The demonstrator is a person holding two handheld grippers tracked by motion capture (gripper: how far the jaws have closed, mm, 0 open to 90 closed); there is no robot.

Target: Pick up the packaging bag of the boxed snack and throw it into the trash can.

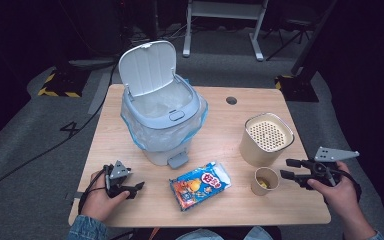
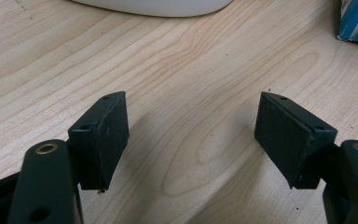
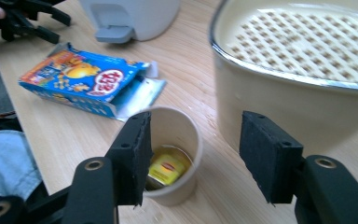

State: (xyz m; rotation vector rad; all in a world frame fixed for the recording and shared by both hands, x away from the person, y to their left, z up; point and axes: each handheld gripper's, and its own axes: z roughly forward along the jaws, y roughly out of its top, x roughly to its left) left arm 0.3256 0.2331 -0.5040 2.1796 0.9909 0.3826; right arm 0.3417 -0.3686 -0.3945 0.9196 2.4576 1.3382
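Note:
A pale pedal bin point(image 1: 162, 112) with its lid up and a plastic liner stands at the table's middle left. In front of it lies an opened blue snack box point(image 1: 200, 184) point(image 3: 86, 81). A small paper cup point(image 1: 265, 180) point(image 3: 175, 149) with a yellow tea-bag tag inside stands beside a tall cream canister with a perforated top point(image 1: 266, 138) point(image 3: 303, 60). My left gripper point(image 1: 139, 188) point(image 2: 191, 135) rests low over bare wood at the front left, open and empty. My right gripper point(image 1: 284, 169) point(image 3: 193, 156) hovers open just right of the cup, holding nothing.
The wooden table point(image 1: 220, 120) has a round cable hole point(image 1: 231, 100) at the back. The bin's foot pedal point(image 1: 178, 160) point(image 3: 114, 32) sticks out toward the snack box. Dark floor with cables and a desk frame lies beyond.

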